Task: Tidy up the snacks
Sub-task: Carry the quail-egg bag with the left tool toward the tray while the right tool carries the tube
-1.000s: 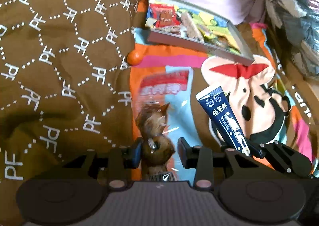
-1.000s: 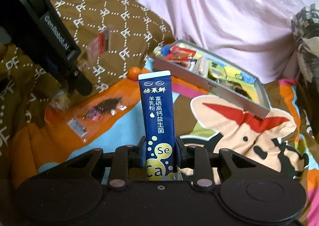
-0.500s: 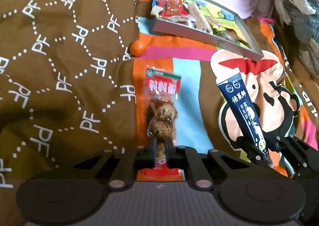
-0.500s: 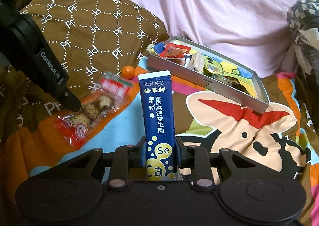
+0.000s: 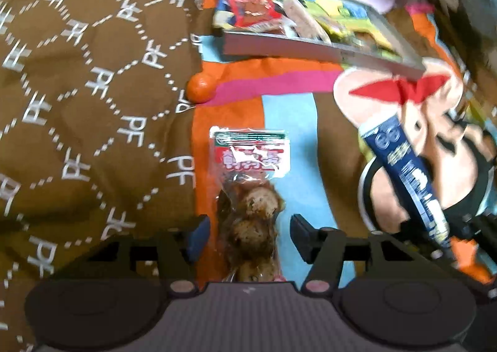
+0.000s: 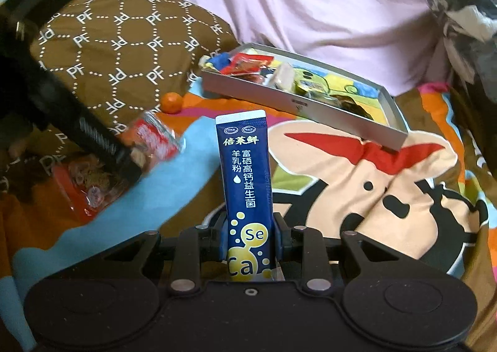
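Observation:
A clear packet of brown eggs with a red label (image 5: pixel 248 165) lies on the cartoon blanket. My left gripper (image 5: pixel 248 234) straddles its lower half, and its jaws are opening, with the pads off the packet on both sides. In the right wrist view the same packet (image 6: pixel 149 141) shows beside the left gripper's black finger (image 6: pixel 102 144). My right gripper (image 6: pixel 250 237) is shut on a tall blue powder sachet (image 6: pixel 245 172), held upright. That sachet (image 5: pixel 403 172) also appears at the right of the left wrist view. A grey tray (image 5: pixel 310 51) holding several snacks sits beyond.
A small orange fruit (image 5: pixel 200 89) rests where the brown patterned quilt (image 5: pixel 93 103) meets the blanket, left of the tray (image 6: pixel 279 97). Pink fabric (image 6: pixel 310 10) rises behind the tray. Checked cloth (image 6: pixel 459 4) is heaped at the far right.
Half a second ago the left jaws were pinched on the egg packet; they have since spread, and the packet lies flat between them. The right gripper still grips the sachet.

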`<state>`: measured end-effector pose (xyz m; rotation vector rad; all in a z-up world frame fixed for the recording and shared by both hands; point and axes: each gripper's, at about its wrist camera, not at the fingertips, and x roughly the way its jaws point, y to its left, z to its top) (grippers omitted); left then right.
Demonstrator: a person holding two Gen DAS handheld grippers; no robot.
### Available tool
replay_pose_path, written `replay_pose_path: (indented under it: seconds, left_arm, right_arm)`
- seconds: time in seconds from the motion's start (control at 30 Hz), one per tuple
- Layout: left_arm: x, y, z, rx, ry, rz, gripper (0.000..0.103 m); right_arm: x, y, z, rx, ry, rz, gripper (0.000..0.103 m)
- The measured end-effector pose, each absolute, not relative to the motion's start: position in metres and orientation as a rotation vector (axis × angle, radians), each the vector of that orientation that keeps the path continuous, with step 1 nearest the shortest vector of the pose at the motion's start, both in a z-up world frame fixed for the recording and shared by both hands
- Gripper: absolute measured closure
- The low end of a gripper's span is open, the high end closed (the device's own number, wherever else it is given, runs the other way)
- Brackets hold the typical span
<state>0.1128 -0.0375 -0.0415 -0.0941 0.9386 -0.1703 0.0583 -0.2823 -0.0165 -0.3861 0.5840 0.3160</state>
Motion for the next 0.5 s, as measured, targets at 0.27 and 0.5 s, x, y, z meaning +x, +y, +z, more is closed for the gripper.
replay_pose_path:
  seconds: [0.27, 0.5]
  left_arm:
    - [0.114, -0.063, -0.051, 0.083, 0.913, -0.145, 0.063]
    - [0.101, -0.033, -0.044, -0.051, 0.905, -0.200, 0.072]
  right_arm:
    - [0.063, -0.283, -0.017, -0.381, 0.577, 0.313, 0.074]
    - [0.058, -0.273, -0.016, -0.410, 0.567, 0.329, 0.074]
